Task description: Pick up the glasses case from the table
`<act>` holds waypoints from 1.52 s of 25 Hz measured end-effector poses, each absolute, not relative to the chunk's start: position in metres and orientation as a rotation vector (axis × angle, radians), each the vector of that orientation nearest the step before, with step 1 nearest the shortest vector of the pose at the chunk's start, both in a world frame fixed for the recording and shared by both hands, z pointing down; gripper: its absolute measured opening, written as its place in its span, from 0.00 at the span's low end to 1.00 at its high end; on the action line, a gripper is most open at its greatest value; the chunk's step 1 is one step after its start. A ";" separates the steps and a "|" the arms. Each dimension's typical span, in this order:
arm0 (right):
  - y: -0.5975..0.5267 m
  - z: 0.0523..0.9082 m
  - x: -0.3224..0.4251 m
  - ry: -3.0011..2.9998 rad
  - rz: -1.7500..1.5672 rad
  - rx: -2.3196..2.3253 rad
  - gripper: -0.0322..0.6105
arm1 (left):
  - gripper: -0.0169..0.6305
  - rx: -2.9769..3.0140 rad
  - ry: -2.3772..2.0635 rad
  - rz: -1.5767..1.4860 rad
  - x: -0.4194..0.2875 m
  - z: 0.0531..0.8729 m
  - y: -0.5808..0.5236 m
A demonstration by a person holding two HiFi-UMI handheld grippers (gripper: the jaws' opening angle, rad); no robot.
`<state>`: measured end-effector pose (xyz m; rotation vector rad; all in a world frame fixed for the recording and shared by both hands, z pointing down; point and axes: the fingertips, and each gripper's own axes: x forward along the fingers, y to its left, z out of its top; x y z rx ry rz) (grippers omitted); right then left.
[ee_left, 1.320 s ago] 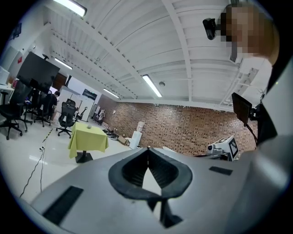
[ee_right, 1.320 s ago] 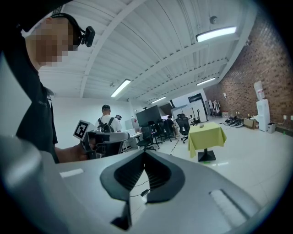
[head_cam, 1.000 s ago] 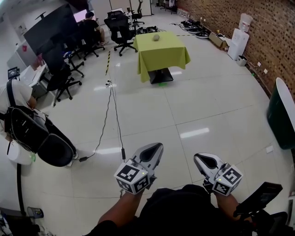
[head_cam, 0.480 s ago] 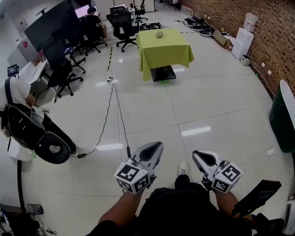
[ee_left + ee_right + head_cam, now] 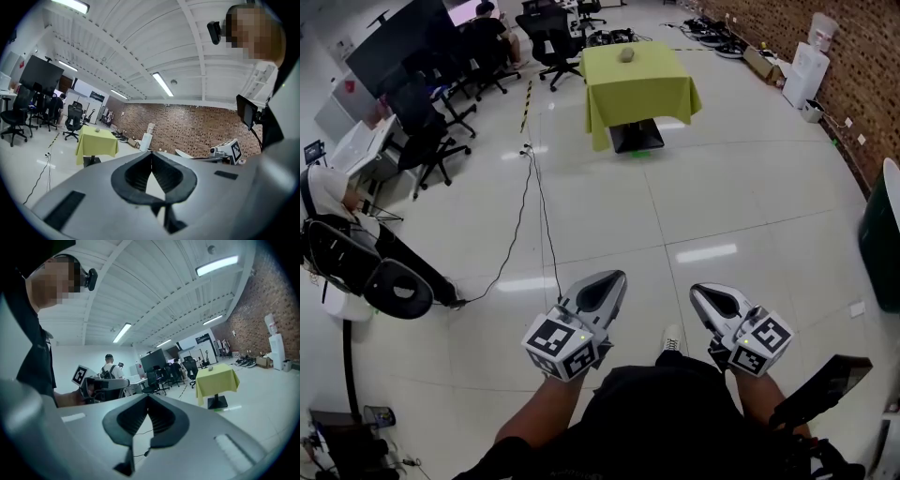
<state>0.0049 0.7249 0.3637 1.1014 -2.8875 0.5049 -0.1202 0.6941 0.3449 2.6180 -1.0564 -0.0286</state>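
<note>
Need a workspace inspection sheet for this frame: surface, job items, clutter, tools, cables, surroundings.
Surface: table under a yellow-green cloth, far across the tiled floor.
Job's things: glasses case lies on the table, untouched.
Clutter: nothing seen on the cloth besides the case.
Grippers: left tool and right tool both shut, empty, near the person's body, well short of the table.
Cables: black cable runs over the floor, left of the way to the table.
Surroundings: office chairs left, brick wall right.

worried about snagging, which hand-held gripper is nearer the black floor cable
The left hand-held gripper: the thin black cable runs up beside it, away from the right hand-held gripper.
</note>
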 end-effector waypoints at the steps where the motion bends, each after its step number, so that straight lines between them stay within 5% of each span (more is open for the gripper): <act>1: 0.716 0.363 0.010 -2.891 0.505 1.103 0.05 | 0.04 2.606 -1.059 -0.033 -0.117 0.345 0.686; 38: 0.535 0.396 0.153 -2.939 0.682 1.023 0.05 | 0.04 2.537 -1.210 0.118 0.016 0.351 0.514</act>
